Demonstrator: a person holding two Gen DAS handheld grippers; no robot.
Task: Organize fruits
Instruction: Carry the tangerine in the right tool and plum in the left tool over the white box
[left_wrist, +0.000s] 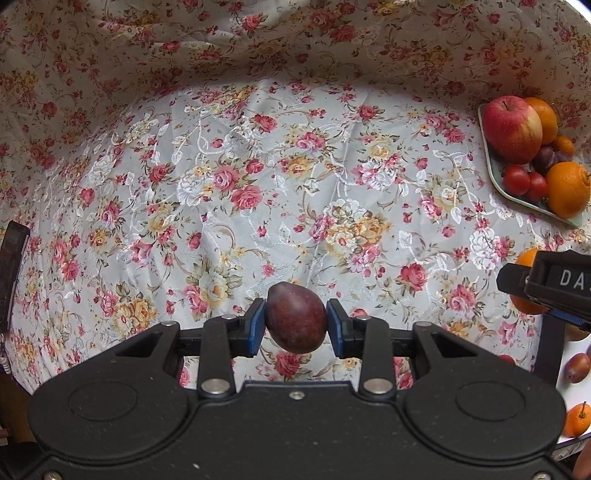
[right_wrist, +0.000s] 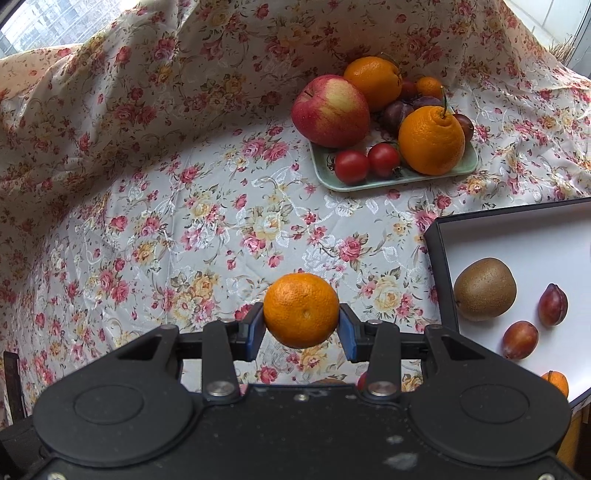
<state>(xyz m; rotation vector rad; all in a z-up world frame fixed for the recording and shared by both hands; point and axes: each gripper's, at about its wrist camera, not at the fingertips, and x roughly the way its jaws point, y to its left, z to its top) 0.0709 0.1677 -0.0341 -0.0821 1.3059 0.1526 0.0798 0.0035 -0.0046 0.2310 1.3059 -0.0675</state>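
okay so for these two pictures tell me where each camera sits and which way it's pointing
Left wrist view: sits on the left tool, looking steeply down at the floral cloth; its blue pads clamp a plum, and the right tool shows at the right edge.
Right wrist view: sits on the right tool, looking down toward the white box; its pads clamp a mandarin.
Shared: the green tray with the apple, and the cloth.
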